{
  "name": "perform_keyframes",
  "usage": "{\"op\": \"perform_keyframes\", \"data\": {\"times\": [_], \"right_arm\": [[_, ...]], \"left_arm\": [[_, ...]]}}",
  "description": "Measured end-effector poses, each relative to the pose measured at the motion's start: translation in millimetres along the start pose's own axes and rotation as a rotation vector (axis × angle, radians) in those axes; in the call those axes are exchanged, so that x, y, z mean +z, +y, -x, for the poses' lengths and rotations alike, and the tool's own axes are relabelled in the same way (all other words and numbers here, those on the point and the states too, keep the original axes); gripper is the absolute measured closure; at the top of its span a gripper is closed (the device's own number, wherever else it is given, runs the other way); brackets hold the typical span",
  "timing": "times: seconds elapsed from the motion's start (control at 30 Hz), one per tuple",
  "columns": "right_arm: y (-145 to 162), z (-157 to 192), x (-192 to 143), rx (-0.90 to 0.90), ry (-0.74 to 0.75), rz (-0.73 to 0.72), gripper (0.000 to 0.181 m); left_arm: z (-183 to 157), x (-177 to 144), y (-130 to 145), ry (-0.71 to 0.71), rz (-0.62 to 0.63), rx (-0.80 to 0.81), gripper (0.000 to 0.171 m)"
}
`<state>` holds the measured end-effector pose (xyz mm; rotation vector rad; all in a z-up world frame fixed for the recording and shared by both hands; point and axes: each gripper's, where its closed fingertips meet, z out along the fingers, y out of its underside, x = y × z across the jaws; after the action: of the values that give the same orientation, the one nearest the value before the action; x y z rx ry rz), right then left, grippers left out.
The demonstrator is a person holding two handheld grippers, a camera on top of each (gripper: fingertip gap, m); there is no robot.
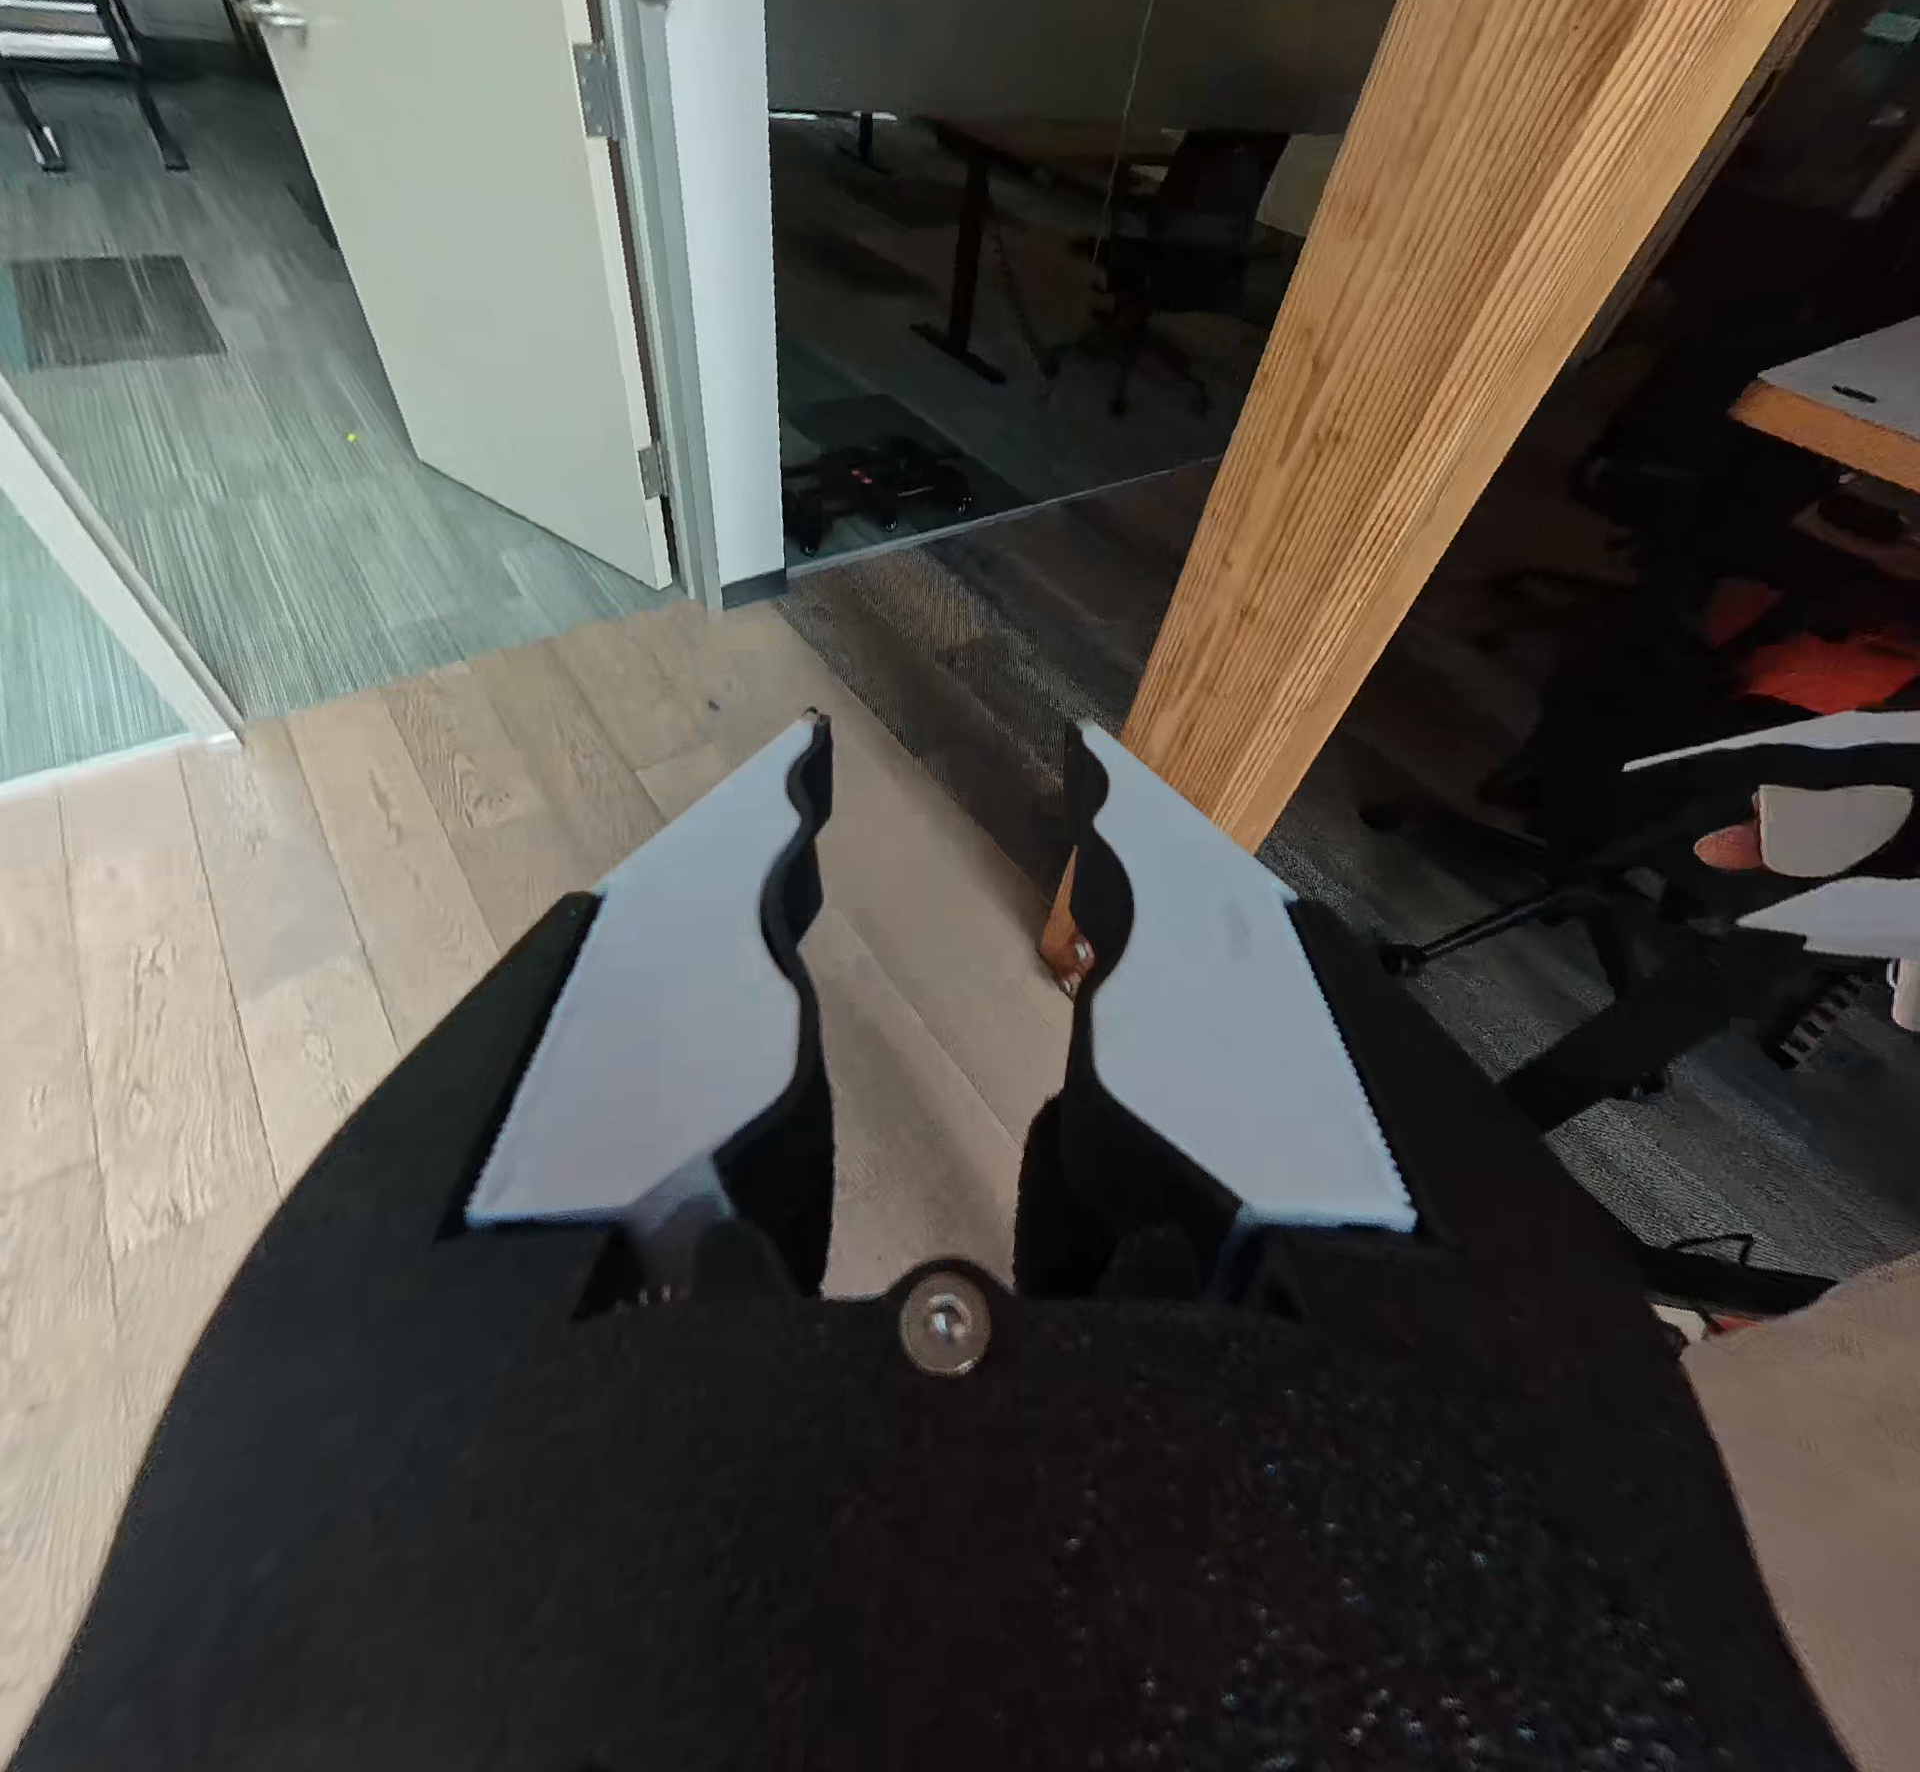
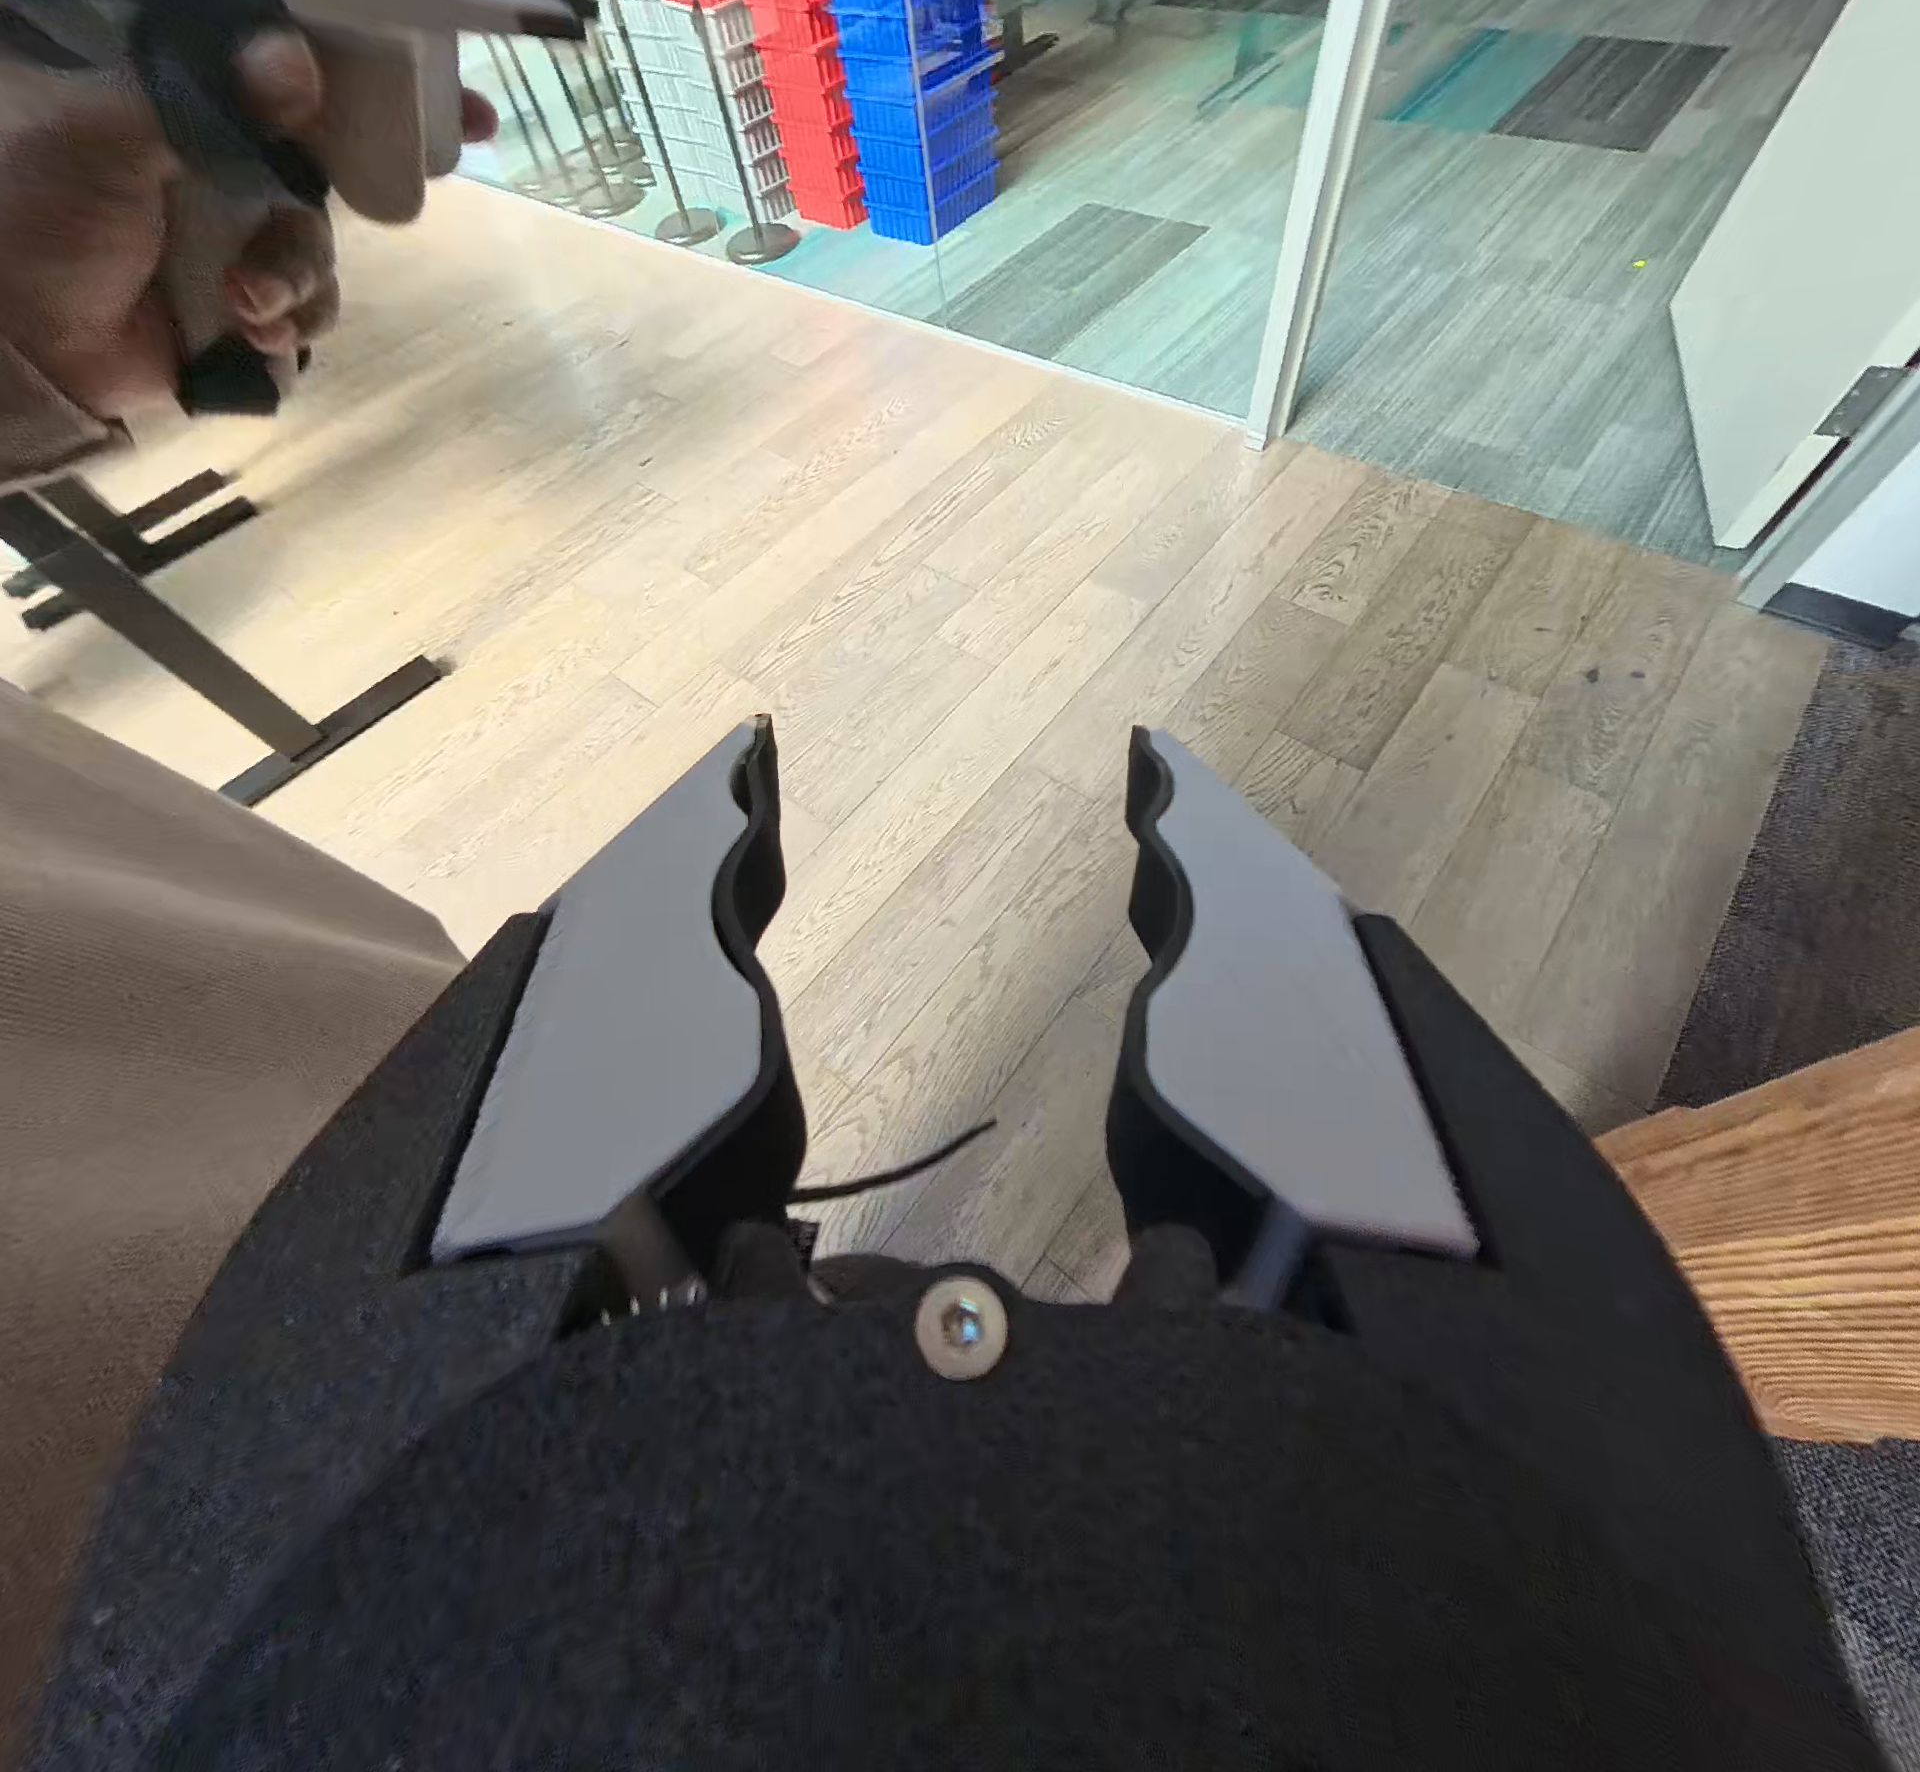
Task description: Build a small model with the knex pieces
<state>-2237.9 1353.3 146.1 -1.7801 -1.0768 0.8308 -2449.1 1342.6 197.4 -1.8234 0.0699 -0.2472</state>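
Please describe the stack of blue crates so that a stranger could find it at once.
Look behind the glass wall at the far edge of the wooden floor. The blue crates stand there on the carpet, right of the red crates; only this stack is blue.

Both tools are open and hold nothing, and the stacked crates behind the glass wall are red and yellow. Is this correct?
Not entirely. The right wrist view shows the stacked crates are red and blue, not red and yellow. The rest holds: the left tool and right tool are open and hold nothing.
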Motion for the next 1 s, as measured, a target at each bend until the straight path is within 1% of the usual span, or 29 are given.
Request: {"op": "perform_keyframes", "data": {"times": [0.03,0.07,0.1,0.13,0.2,0.27,0.3,0.33,0.37,0.43,0.53,0.6,0.63,0.7,0.77,0.8,0.87,0.93,1.0], "right_arm": [[-7,-33,20,0.023,0.030,0.002,0.115],[-15,-67,42,0.056,0.057,-0.005,0.116],[-21,-101,65,0.094,0.078,-0.017,0.116],[-26,-135,91,0.129,0.093,-0.029,0.116],[-36,-203,149,0.159,0.112,-0.047,0.117],[-51,-265,216,0.144,0.100,-0.034,0.117],[-67,-295,249,0.129,0.096,-0.040,0.120],[-88,-323,284,0.122,0.079,-0.043,0.120],[-116,-350,318,0.118,0.048,-0.051,0.120],[-183,-399,384,0.073,-0.019,-0.068,0.119],[-289,-463,481,-0.066,-0.103,-0.100,0.117],[-346,-506,550,-0.163,-0.149,-0.116,0.116],[-367,-528,586,-0.205,-0.158,-0.119,0.115],[-397,-575,659,-0.249,-0.159,-0.124,0.114],[-415,-622,730,-0.231,-0.131,-0.120,0.114],[-421,-646,764,-0.201,-0.107,-0.111,0.114],[-431,-691,825,-0.122,-0.049,-0.065,0.115],[-457,-727,874,-0.054,-0.017,-0.058,0.116],[-485,-763,920,-0.049,-0.007,-0.040,0.117]], "left_arm": [[20,37,-33,0.031,-0.025,0.043,0.127],[41,74,-60,0.054,-0.044,0.092,0.127],[62,112,-82,0.067,-0.059,0.139,0.127],[85,149,-97,0.075,-0.066,0.176,0.127],[134,224,-112,0.070,-0.070,0.206,0.127],[186,294,-110,0.042,-0.048,0.151,0.127],[210,325,-107,0.021,-0.034,0.101,0.127],[233,354,-102,-0.007,-0.007,0.050,0.127],[257,378,-100,-0.036,0.021,0.001,0.127],[301,418,-112,-0.074,0.031,-0.072,0.127],[375,469,-128,-0.143,0.069,-0.083,0.126],[434,508,-129,-0.200,0.098,-0.081,0.126],[464,531,-126,-0.223,0.113,-0.094,0.125],[526,584,-124,-0.252,0.116,-0.119,0.124],[590,648,-128,-0.262,0.104,-0.128,0.125],[620,682,-135,-0.246,0.103,-0.130,0.126],[682,752,-165,-0.222,0.098,-0.104,0.126],[739,822,-215,-0.176,0.075,-0.066,0.126],[793,887,-275,-0.131,0.055,-0.010,0.126]]}}
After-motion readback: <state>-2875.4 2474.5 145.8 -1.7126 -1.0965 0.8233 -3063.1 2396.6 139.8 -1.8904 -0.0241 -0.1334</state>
